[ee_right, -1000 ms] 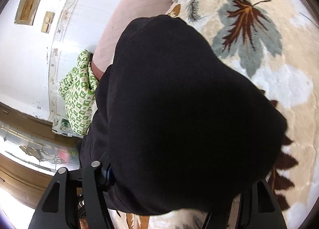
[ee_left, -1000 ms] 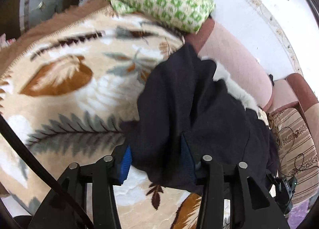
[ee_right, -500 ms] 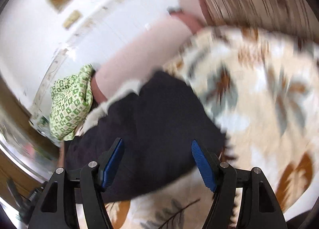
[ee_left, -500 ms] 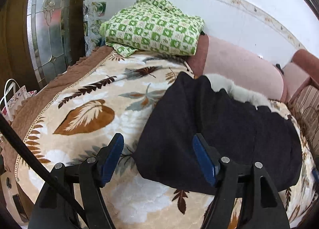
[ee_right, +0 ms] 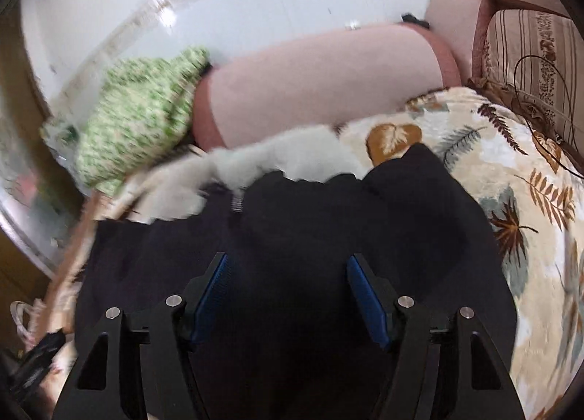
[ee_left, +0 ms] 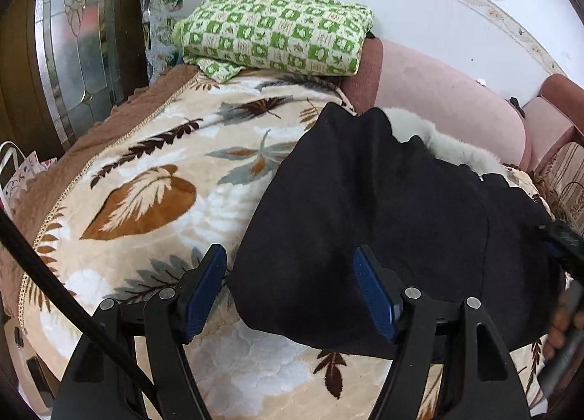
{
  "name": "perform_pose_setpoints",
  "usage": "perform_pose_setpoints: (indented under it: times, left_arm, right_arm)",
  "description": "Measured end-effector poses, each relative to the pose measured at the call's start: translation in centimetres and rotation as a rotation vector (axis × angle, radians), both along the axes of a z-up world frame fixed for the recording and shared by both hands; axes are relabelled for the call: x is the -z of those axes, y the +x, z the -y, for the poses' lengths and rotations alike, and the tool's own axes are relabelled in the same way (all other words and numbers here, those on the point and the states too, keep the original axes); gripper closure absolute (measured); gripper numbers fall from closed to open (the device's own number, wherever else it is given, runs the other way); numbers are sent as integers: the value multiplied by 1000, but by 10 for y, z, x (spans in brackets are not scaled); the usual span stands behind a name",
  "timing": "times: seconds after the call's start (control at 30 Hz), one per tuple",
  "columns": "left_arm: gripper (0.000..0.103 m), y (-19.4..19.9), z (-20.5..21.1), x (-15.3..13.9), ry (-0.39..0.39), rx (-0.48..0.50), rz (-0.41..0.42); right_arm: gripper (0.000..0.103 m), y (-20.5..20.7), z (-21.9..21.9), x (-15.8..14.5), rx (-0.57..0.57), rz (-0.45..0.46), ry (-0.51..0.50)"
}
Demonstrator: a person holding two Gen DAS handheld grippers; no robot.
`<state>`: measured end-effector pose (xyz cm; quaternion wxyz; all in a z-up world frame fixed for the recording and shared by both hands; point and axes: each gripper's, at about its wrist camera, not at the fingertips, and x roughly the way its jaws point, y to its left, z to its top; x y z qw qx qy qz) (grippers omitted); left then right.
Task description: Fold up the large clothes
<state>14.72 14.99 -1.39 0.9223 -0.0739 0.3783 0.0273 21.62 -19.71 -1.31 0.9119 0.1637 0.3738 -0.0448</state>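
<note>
A black coat (ee_left: 383, 208) with a pale grey fur collar (ee_left: 449, 149) lies folded on a leaf-patterned blanket (ee_left: 146, 186). My left gripper (ee_left: 292, 288) is open and empty, hovering above the coat's near left edge. In the right wrist view the coat (ee_right: 328, 222) and its fur collar (ee_right: 284, 157) lie under my right gripper (ee_right: 288, 292), which is open and empty above the cloth. The right gripper also shows at the right edge of the left wrist view (ee_left: 562, 248).
A folded green checkered blanket (ee_left: 277, 36) rests at the far end against a pink sofa back (ee_left: 449, 91). A striped cushion (ee_right: 529, 54) with a thin cable sits at the right. A glass-panelled door (ee_left: 73, 47) stands at the left.
Both grippers let go of the black coat, opened wide and pulled back. The coat now lies folded on the blanket. The right view has swung over the coat.
</note>
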Motion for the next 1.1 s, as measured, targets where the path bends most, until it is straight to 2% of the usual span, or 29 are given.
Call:
perform_pose_setpoints:
  times: [0.1, 0.17, 0.33, 0.47, 0.6, 0.67, 0.77, 0.9, 0.97, 1.03, 1.1]
  left_arm:
    - [32, 7, -1, 4, 7, -6, -18]
    - [32, 10, 0, 5, 8, -9, -21]
    - [32, 11, 5, 6, 35, -11, -15]
    - [32, 9, 7, 6, 80, -13, -11]
    - [32, 21, 7, -6, 29, 10, -4]
    - [32, 37, 14, -16, 37, 15, 12]
    - [32, 63, 29, -19, 77, 42, 21]
    - [30, 105, 44, 1, 141, 47, -50]
    - [21, 132, 43, 15, 162, 25, -95]
    - [15, 150, 34, 26, 123, 8, -134]
    - [9, 167, 22, 40, 37, 4, -190]
  right_arm:
    - [32, 25, 12, 26, 27, -46, -1]
    - [30, 37, 15, 33, 25, -63, 6]
    - [21, 60, 11, 44, 23, -102, -51]
    - [19, 57, -1, 31, 5, -111, -135]
    - [19, 27, -5, -5, -31, -4, -191]
    - [19, 17, 1, -14, -32, 24, -182]
    - [19, 14, 19, -12, -15, 8, -162]
    - [19, 26, 47, 14, 53, -54, -149]
    - [19, 31, 56, 25, 64, -64, -99]
    - [17, 38, 64, 34, 57, -72, -41]
    - [15, 46, 73, 43, 54, -75, 28]
